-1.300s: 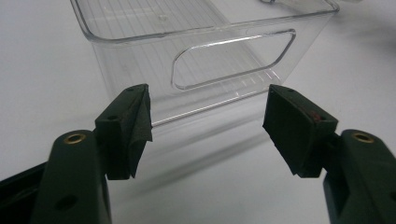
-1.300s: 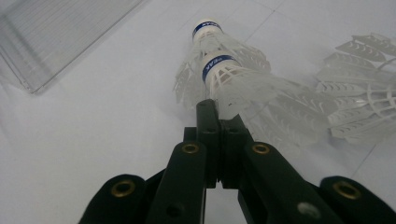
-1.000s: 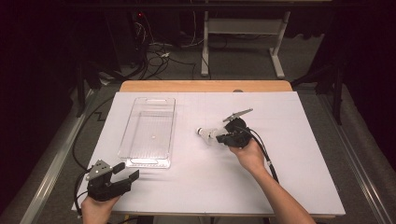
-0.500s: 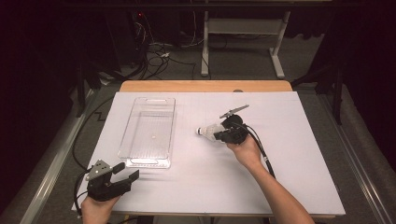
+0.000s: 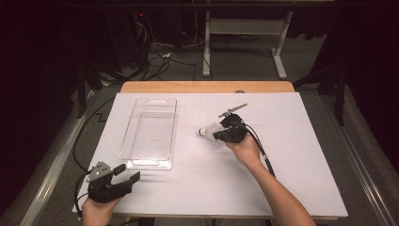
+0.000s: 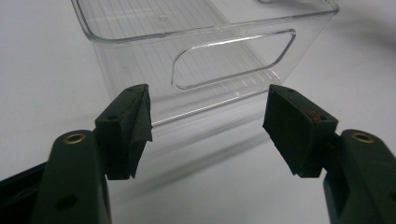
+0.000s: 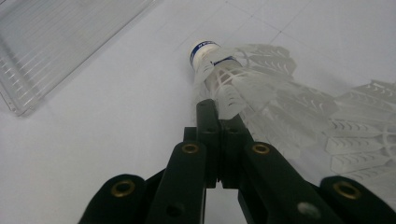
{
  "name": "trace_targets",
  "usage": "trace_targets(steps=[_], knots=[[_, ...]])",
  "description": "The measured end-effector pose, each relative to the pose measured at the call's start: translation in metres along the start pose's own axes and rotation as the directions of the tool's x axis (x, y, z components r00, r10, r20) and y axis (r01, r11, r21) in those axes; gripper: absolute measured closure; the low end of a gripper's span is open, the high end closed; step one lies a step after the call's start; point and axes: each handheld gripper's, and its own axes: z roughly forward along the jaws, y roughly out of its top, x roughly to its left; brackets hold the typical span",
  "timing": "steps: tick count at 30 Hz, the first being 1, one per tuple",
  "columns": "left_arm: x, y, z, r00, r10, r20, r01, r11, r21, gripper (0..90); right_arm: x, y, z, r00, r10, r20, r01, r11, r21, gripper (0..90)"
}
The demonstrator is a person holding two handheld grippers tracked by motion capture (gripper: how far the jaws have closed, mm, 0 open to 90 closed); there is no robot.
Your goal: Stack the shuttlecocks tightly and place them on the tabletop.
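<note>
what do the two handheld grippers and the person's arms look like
Both the left gripper and the right gripper are black, with two flat jaws held by brass-coloured rivets. The left carries a grey three-cornered plate on top. A black cable trails from the right one. The forearms are bare, no sleeves showing.

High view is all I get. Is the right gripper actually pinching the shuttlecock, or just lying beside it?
Observer: Pinching. In the right gripper view, the right gripper has its jaws shut on the white skirt of the shuttlecock.
Operator: Any marking on the cork?
Observer: A blue band with lettering too small to read. The cork points away from the jaws.
Operator: And the other hand?
Observer: The left gripper is open with nothing between its pads. It faces the handle cutout in the end wall of the clear bin.
</note>
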Motion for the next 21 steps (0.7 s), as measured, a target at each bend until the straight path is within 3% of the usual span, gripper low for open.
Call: trace_targets(steps=[21], knots=[[-0.0004,0.0,0.0003,1.0,-0.001,0.0,0.001,1.0,0.002,33.0,-0.0049,0.0,0.0076,0.9998,0.001,-0.018,0.0,1.0,0.009,90.0]])
